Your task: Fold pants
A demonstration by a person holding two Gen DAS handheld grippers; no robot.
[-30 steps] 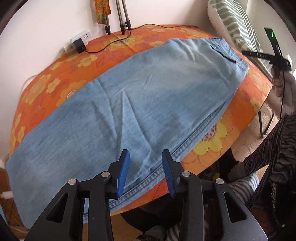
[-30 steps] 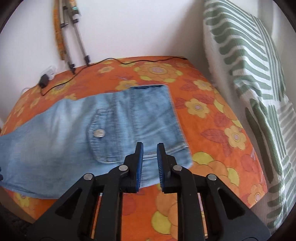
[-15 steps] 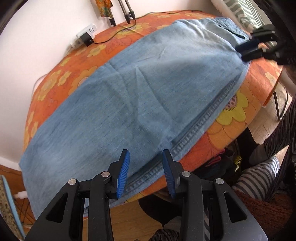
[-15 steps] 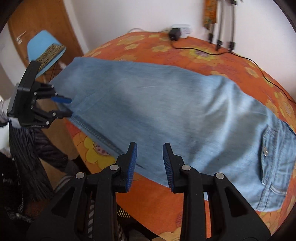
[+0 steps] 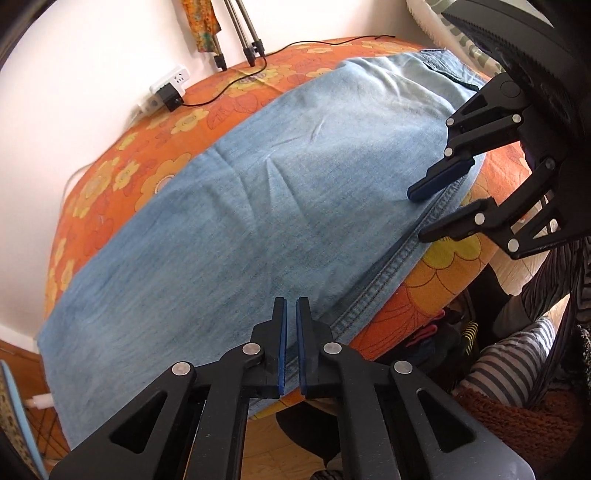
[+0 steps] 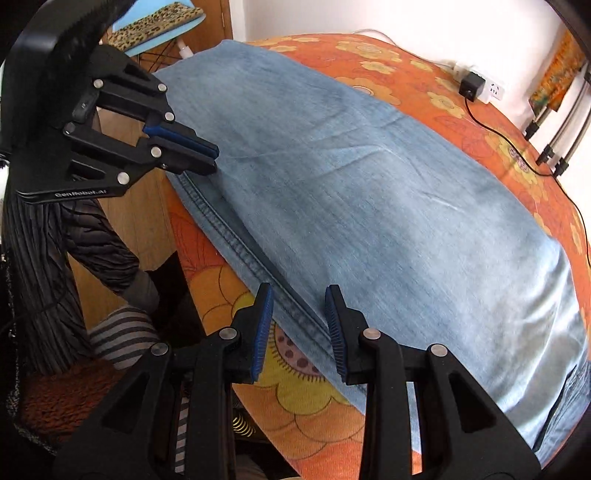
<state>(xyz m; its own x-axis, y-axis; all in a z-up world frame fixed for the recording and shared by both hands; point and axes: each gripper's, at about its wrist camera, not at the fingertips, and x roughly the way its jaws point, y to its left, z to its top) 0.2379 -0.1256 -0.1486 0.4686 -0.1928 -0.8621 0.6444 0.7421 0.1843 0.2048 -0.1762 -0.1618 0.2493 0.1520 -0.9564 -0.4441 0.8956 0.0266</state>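
Light blue jeans (image 5: 258,206) lie flat along the orange flowered table, folded lengthwise, their stitched seam along the near edge. They also show in the right wrist view (image 6: 369,192). My left gripper (image 5: 290,317) is shut on the jeans' near seam edge, and the right wrist view (image 6: 212,158) shows its fingers closed at that edge. My right gripper (image 6: 299,306) is open, its fingers straddling the seam further toward the waist. The left wrist view (image 5: 417,214) shows one of its fingers above the denim and one below the edge.
The table's orange flowered cloth (image 5: 122,177) reaches the white wall. A white power strip with a black plug (image 5: 166,94) and a cable lie at the back, by tripod legs (image 5: 240,40). A blue chair (image 6: 155,26) stands beyond the far end. Striped legs (image 6: 122,339) are below the table edge.
My left gripper has closed on the jeans' near seam. My right gripper has swung from the waist pocket end to the near seam and opened wider.
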